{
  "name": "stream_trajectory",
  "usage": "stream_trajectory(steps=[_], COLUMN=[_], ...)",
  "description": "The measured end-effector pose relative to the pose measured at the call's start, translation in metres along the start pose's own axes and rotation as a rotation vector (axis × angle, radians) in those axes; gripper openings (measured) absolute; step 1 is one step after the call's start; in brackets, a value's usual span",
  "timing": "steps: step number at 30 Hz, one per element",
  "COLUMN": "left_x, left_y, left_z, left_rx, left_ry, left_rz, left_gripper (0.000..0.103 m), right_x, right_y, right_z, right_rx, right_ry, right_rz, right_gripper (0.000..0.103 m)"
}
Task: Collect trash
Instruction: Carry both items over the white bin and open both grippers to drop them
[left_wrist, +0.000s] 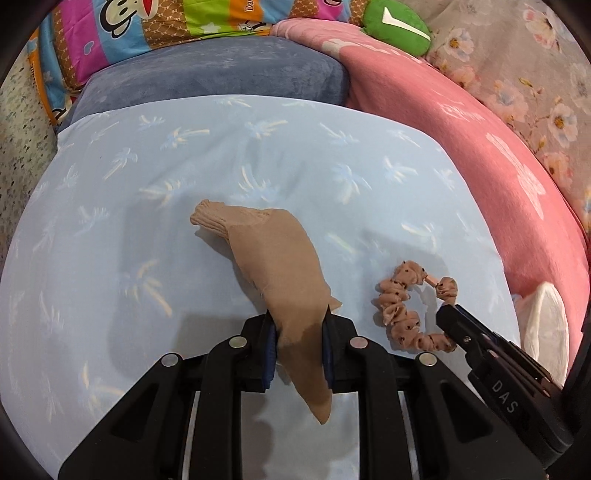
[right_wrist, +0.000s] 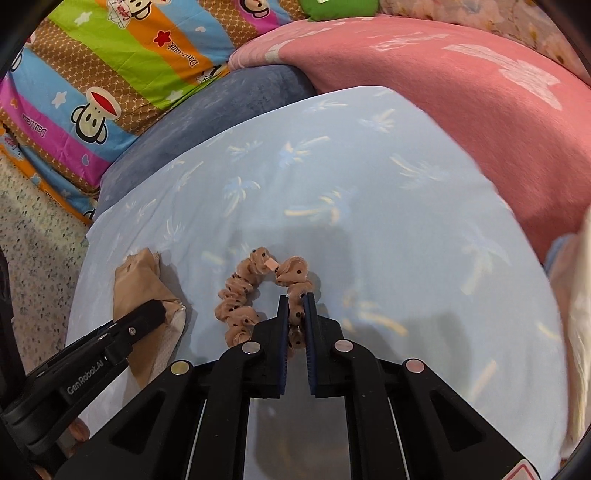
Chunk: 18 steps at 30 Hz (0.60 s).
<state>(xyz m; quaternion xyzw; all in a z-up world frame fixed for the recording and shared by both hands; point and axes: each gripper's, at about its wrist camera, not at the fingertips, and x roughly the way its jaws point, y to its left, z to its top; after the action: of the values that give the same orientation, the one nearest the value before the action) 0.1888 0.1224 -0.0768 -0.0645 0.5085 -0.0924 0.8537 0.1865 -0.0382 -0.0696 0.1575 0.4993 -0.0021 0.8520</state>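
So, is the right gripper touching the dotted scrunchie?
Touching. The right wrist view shows the right gripper with both pads pressed on the scrunchie, its band pinched between them.

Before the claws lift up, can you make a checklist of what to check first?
1. Left claw pinching the tan stocking: ok.
2. Right claw pinching the dotted scrunchie: ok.
3. Stocking and scrunchie apart, not tangled: ok.
4. Stocking's far end free of the blue palm-print sheet: cannot tell.
5. Trash bin in sight to drop them in: not ok.
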Motion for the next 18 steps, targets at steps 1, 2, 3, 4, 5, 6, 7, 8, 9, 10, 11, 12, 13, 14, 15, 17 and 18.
stream_trajectory(steps=[1,2,3,4,5,6,7,8,9,10,11,12,13,14,15,17,18], left_x=[-0.004,-0.007,-0.01,-0.013,-0.017,-0.019,-0.021,-0.024,-0.027,-0.03,-0.033,-0.035,-0.038,-0.04,-0.042,-0.044,-0.046], left_y=[-0.004,-0.008,-0.012,-0.017,-0.022,-0.027,-0.033,-0.038,-0.043,-0.05,-0.056,-0.062,-0.069,-0.075,-0.081,-0.092,-0.099], left_z=[-0.005,-0.01,-0.015,-0.019,-0.024,-0.028,-0.032,-0.036,-0.039,-0.043,-0.045,-0.049,-0.053,-0.055,-0.057,-0.06,-0.061], left_rx=[0.007,0.012,0.017,0.025,0.032,0.039,0.05,0.059,0.067,0.076,0.086,0.095,0.105,0.117,0.125,0.144,0.155], left_ry=[0.001,0.003,0.003,0.002,0.002,0.002,0.003,0.002,-0.001,-0.003,-0.005,-0.007,-0.01,-0.012,-0.014,-0.017,-0.019], left_rz=[-0.005,-0.007,-0.012,-0.018,-0.02,-0.023,-0.027,-0.029,-0.034,-0.038,-0.041,-0.043,-0.046,-0.05,-0.052,-0.06,-0.064], left_gripper=[0.019,0.019,0.019,0.019,0.019,0.019,0.019,0.019,0.019,0.019,0.019,0.019,0.019,0.019,0.019,0.019,0.019], right_x=[-0.008,-0.016,-0.026,-0.033,-0.043,-0.05,-0.059,-0.068,-0.075,-0.082,-0.09,-0.095,-0.102,-0.107,-0.114,-0.123,-0.129], right_y=[-0.005,-0.009,-0.015,-0.019,-0.023,-0.028,-0.031,-0.036,-0.041,-0.045,-0.05,-0.054,-0.059,-0.063,-0.068,-0.078,-0.083], right_z=[-0.005,-0.01,-0.016,-0.02,-0.024,-0.027,-0.031,-0.034,-0.036,-0.039,-0.042,-0.043,-0.044,-0.045,-0.046,-0.047,-0.048], right_rx=[0.006,0.012,0.019,0.022,0.025,0.025,0.024,0.024,0.026,0.031,0.038,0.042,0.046,0.049,0.053,0.059,0.063], right_ry=[-0.005,-0.011,-0.02,-0.027,-0.038,-0.048,-0.06,-0.072,-0.082,-0.092,-0.104,-0.113,-0.123,-0.131,-0.141,-0.155,-0.164], right_rz=[0.0,-0.002,-0.005,-0.007,-0.013,-0.019,-0.027,-0.034,-0.039,-0.042,-0.046,-0.049,-0.054,-0.058,-0.063,-0.071,-0.077], right_gripper=[0.008,0.008,0.008,0.008,0.008,0.008,0.008,0.008,0.008,0.008,0.008,0.008,0.008,0.008,0.008,0.008,0.008])
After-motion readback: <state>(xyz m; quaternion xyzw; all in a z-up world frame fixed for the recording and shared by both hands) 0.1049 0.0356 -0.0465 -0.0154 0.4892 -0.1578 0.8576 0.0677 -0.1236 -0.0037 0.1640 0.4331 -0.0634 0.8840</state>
